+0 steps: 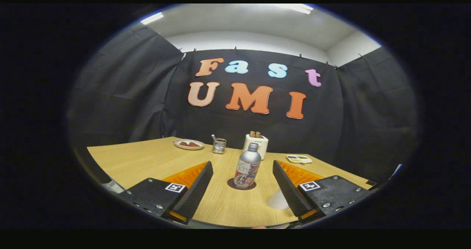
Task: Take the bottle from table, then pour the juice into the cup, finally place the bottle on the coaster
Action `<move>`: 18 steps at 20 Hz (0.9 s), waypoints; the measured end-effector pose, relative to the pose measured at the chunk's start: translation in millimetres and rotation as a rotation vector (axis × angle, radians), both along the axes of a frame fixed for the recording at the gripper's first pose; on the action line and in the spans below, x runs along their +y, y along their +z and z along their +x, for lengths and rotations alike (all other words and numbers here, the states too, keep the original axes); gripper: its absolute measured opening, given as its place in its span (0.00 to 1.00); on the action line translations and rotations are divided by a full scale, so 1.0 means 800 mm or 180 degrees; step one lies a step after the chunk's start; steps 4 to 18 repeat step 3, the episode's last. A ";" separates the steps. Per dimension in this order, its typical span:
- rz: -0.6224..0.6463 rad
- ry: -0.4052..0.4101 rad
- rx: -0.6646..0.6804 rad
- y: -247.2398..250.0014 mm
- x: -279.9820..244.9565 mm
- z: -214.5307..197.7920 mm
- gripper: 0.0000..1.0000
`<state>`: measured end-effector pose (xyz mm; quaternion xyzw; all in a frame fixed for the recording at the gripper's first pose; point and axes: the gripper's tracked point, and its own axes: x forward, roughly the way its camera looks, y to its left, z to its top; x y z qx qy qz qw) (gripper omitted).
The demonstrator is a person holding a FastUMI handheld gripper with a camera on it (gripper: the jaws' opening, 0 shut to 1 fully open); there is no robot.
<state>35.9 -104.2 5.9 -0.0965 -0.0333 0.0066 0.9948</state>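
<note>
Standing upright on the dark coaster [241, 185], the bottle [247, 167] sits at 12 o'clock from the hand-held gripper [243, 175], between and just beyond its fingertips, whose fingers are spread wide apart with neither touching it. A pale cup [278, 200] shows partly behind the right finger [290, 190], at about 4 o'clock from the bottle. Farther across the worktop [147, 160], a toaster [255, 144] stands at 12 o'clock behind the bottle, a rack [219, 145] and plate [188, 144] at 10 o'clock, and a small tray [299, 159] at 2 o'clock.
</note>
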 end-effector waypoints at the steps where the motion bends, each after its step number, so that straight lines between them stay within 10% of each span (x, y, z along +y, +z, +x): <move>1: 0.0014 0.0015 -0.0004 0.000 0.000 0.001 0.96; 18: 0.0084 0.0093 0.0016 0.000 0.003 0.000 0.96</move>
